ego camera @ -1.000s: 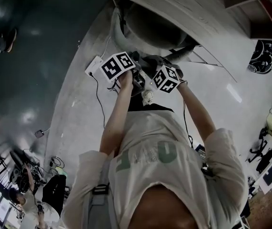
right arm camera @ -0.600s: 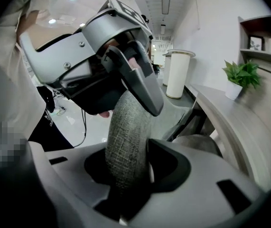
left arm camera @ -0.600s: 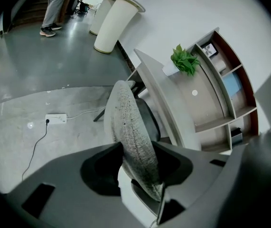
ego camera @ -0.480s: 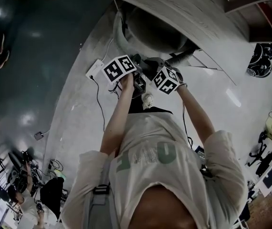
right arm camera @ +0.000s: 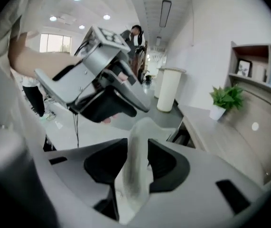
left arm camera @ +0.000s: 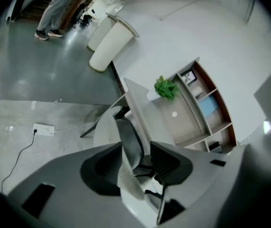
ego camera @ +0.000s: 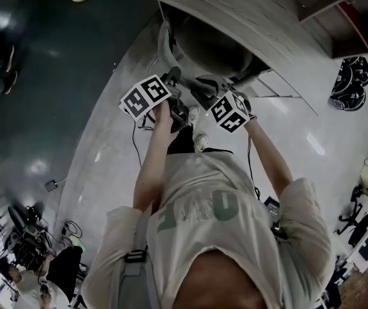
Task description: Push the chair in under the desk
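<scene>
The chair (ego camera: 211, 49) stands with its rounded grey back toward me, tucked partly under the curved wood-grain desk (ego camera: 254, 18). My left gripper (ego camera: 174, 81) and right gripper (ego camera: 204, 90) sit side by side at the backrest's top edge. In the left gripper view the thin grey backrest edge (left arm camera: 126, 175) lies between the jaws of the left gripper (left arm camera: 137, 148), leaning on one pad with a gap to the other. In the right gripper view the same edge (right arm camera: 136, 175) runs between the loosely parted jaws of the right gripper (right arm camera: 137, 148). The left gripper (right arm camera: 102, 94) shows just beyond.
A potted plant (left arm camera: 166, 87) stands on the desk (left arm camera: 144, 113), with a wooden shelf unit (left arm camera: 206, 108) behind it. A tall white bin (left arm camera: 109, 44) stands past the desk's end. A power strip (left arm camera: 43, 128) and cables lie on the floor at the left. People stand in the background.
The left gripper's marker cube has swung a little to the left and tilted. The right gripper has barely shifted. The chair stays at the desk edge.
</scene>
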